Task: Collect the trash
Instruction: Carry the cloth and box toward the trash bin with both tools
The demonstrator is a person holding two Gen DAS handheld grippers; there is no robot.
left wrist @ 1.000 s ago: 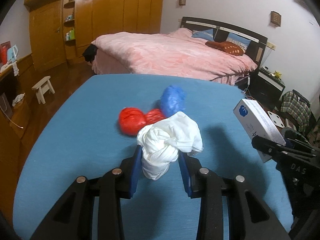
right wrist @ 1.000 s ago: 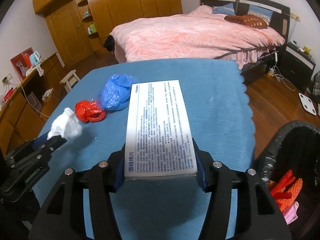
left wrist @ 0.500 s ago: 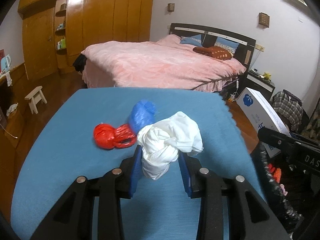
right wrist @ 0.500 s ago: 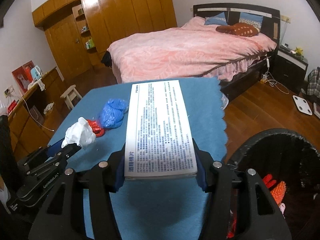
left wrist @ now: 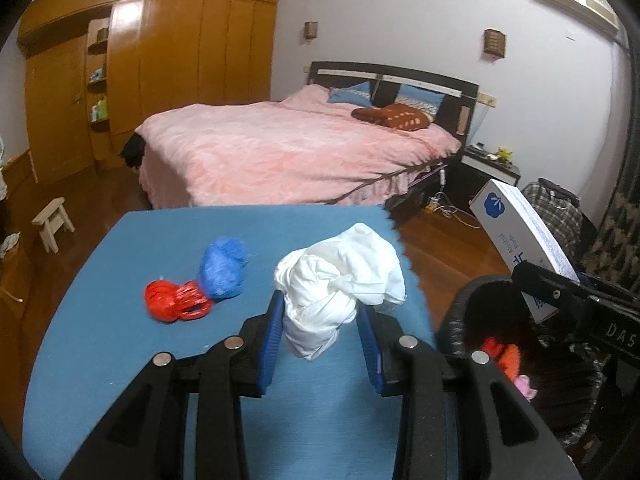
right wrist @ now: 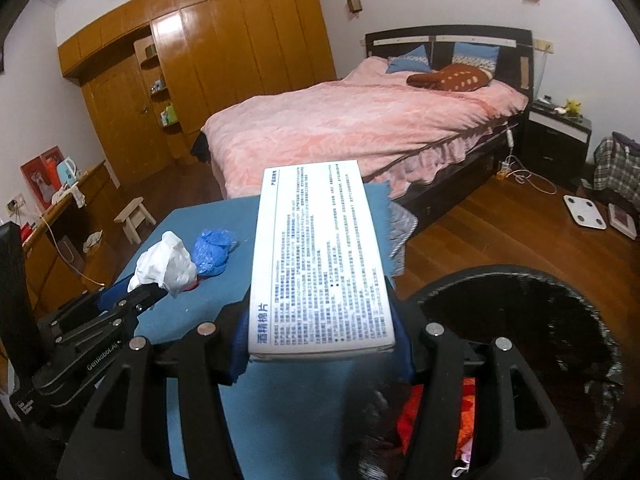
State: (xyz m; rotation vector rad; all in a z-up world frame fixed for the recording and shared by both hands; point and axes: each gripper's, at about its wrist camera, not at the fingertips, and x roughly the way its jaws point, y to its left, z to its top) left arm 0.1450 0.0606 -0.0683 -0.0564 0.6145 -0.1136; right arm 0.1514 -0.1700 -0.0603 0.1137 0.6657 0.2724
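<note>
My left gripper [left wrist: 322, 320] is shut on a crumpled white bag [left wrist: 340, 280] and holds it above the right part of the blue table [left wrist: 120, 340]; it also shows in the right wrist view [right wrist: 166, 266]. My right gripper [right wrist: 320, 344] is shut on a white printed box [right wrist: 320, 268], held near the rim of the black trash bin [right wrist: 560, 320]. The box also shows in the left wrist view [left wrist: 520, 236]. A red bag [left wrist: 174, 302] and a blue bag [left wrist: 222, 266] lie on the table. The bin [left wrist: 460, 320] holds red and pink trash.
A pink bed [left wrist: 288, 152] stands beyond the table, with a wooden wardrobe [left wrist: 160, 80] at the back left. A small wooden stool [left wrist: 54, 222] is on the floor at left. A white scale [right wrist: 586, 212] lies on the wooden floor at right.
Both grippers have moved right with their loads, toward the bin. The bin has come into the left wrist view and looms larger in the right wrist view.
</note>
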